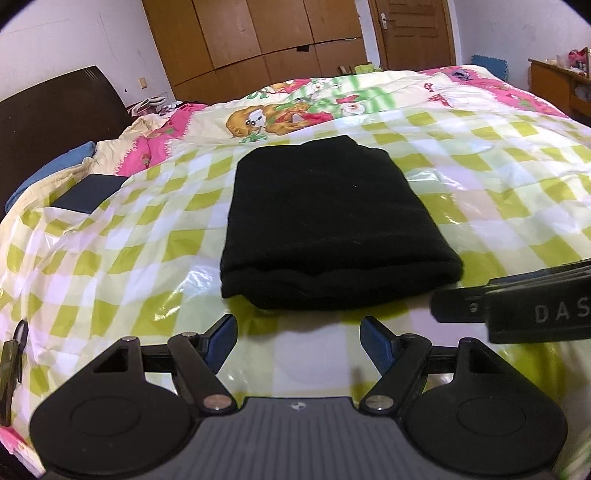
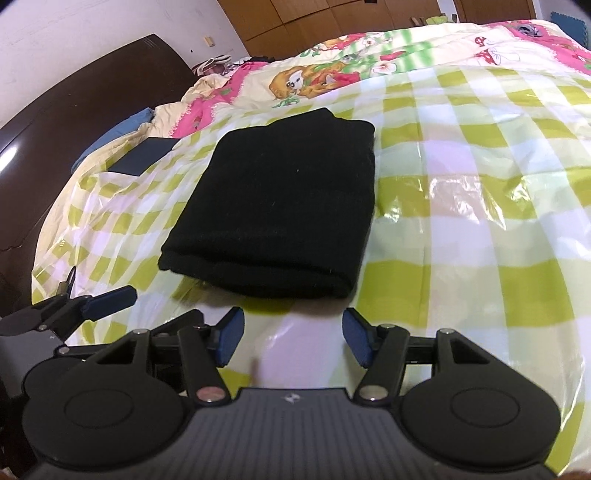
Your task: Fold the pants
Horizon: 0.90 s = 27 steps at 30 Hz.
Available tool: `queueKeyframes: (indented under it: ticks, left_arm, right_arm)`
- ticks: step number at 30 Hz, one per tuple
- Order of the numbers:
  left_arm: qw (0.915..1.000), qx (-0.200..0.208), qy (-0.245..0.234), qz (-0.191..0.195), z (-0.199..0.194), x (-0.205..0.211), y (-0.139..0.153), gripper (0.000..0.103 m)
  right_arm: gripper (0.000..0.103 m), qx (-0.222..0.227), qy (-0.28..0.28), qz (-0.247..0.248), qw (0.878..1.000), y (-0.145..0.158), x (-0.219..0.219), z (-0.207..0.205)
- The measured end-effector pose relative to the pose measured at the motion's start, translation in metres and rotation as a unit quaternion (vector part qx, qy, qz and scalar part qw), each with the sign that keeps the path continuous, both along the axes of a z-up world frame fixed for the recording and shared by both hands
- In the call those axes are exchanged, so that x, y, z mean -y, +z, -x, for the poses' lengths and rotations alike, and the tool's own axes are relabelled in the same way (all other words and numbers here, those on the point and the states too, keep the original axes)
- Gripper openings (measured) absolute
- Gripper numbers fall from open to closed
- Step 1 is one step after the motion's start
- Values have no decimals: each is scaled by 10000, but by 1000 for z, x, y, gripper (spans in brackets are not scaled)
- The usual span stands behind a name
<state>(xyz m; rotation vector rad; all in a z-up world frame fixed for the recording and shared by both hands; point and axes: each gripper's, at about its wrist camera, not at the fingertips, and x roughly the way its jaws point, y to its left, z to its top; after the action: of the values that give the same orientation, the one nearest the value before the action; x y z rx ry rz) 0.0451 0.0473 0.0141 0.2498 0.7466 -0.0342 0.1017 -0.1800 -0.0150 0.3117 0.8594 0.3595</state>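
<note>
Black pants (image 1: 332,225) lie folded into a thick rectangle on the green-and-white checked plastic sheet (image 1: 498,177) that covers the bed. My left gripper (image 1: 298,338) is just short of the fold's near edge, open, with nothing between its blue pads. In the right wrist view the same folded pants (image 2: 280,206) lie ahead and slightly left. My right gripper (image 2: 292,334) stands open and empty just before their near edge. The right gripper's body shows at the right edge of the left wrist view, and a left-gripper finger (image 2: 110,299) shows at the left of the right wrist view.
A dark flat box (image 1: 88,194) lies on the bed to the left. A cartoon-print quilt (image 1: 332,99) and a blue pillow (image 1: 55,162) lie beyond. A dark headboard (image 2: 74,96) stands at the left. Wooden wardrobes (image 1: 258,33) and a door (image 1: 413,29) line the far wall.
</note>
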Motion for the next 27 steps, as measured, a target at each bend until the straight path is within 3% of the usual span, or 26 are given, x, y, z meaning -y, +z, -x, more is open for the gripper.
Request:
queueKeyframes:
  ticks: [16,27]
  left_arm:
    - [9999,-102,54,102,15,0,-6,87]
    - [9989,-297,128,333,19,-1,-11,95]
  right_arm:
    - [61,-67,-143,-32,9999,-7,14,26]
    - [63,-83,-23,70,9999,-10,10,34]
